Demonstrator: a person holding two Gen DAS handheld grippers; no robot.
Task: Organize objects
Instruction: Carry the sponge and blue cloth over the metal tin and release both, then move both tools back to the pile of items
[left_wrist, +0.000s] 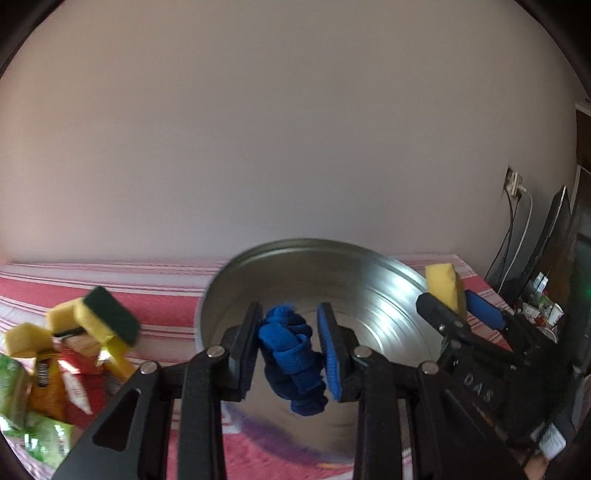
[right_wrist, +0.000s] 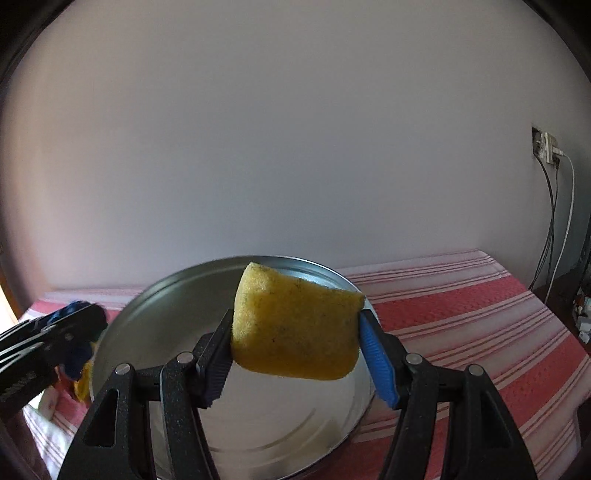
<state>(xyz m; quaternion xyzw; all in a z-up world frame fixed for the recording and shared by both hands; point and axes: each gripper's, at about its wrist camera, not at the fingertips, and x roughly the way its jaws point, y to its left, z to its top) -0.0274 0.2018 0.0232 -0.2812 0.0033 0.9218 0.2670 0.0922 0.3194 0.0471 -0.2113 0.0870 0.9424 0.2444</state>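
While the left gripper (left_wrist: 290, 345) fingers clamp a blue cloth (left_wrist: 291, 354), the right gripper (right_wrist: 295, 350) fingers clamp a yellow sponge (right_wrist: 297, 328).

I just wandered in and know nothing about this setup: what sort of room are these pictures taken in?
Probably an ordinary home room, not a lab or workshop. A red-and-white striped cloth covers the surface under a metal bowl, the wall behind is plain, and a wall socket has cables hanging from it.
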